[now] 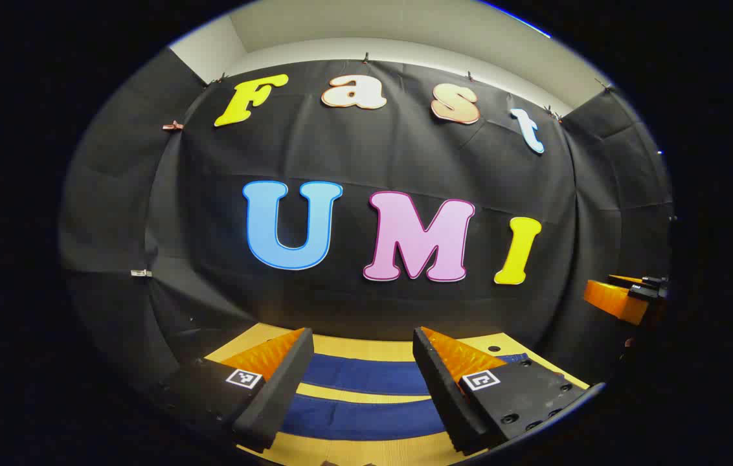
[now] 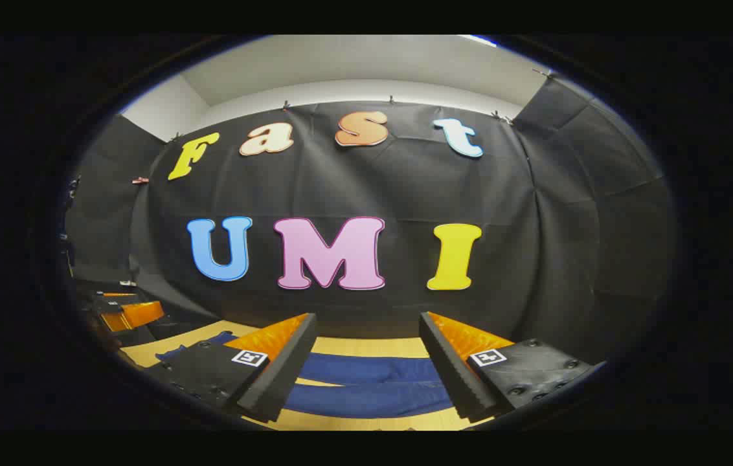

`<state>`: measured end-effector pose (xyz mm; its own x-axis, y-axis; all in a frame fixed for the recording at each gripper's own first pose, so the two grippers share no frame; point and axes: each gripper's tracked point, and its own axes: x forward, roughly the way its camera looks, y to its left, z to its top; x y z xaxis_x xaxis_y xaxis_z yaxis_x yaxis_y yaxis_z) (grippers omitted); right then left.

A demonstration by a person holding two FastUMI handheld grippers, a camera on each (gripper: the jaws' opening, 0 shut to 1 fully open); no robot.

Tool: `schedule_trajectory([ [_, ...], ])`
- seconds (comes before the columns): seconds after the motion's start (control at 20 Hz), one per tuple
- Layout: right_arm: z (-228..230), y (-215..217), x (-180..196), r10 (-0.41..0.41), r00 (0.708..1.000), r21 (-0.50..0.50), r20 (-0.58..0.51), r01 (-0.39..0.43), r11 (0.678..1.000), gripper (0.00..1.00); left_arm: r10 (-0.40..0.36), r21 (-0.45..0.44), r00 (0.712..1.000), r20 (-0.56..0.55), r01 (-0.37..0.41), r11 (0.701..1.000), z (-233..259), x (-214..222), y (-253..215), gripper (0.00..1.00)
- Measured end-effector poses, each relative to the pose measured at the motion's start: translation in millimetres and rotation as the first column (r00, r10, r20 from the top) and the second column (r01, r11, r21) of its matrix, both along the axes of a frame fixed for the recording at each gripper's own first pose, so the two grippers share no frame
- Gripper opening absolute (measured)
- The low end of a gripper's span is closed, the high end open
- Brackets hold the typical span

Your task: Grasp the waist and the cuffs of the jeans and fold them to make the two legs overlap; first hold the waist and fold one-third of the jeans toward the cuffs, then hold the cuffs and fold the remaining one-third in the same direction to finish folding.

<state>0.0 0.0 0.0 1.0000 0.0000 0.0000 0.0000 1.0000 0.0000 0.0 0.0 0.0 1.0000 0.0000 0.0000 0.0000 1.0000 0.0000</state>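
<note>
A: Denim, dark blue — one pair of jeans [image 1: 366,398] lying flat on the wooden table [image 1: 353,348], two legs side by side under both grippers

B: Soft, fairly heavy, likely to sag; pinch waist and cuffs at the edges

A: Left gripper [image 1: 363,388] and right gripper [image 2: 366,372] hover above, two in all, jaws spread, holding nothing

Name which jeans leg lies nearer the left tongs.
The lower blue leg in the left gripper view; the other leg lies beyond a strip of table.
</note>
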Motion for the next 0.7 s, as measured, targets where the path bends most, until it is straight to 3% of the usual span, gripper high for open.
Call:
schedule_trajectory([
  [0.4,1.9,9.2,-9.7,-0.029,1.0,-0.002,0.002,0.029,1.0,0.97,-0.08,0.003,0.997,0.019,0.08,0.997,8.6,-10.4,-2.4,0.96],
  [0.55,-11.7,0.9,-17.0,-0.075,0.997,0.011,-0.028,0.076,0.997,0.95,-0.083,-0.027,0.996,0.009,0.083,0.996,10.1,-15.1,8.4,0.96],
  [0.7,-11.0,-1.5,-24.5,-0.082,0.996,0.014,-0.025,0.083,0.996,0.97,-0.075,0.013,0.997,0.019,0.075,0.997,13.4,-19.6,17.7,0.96],
])
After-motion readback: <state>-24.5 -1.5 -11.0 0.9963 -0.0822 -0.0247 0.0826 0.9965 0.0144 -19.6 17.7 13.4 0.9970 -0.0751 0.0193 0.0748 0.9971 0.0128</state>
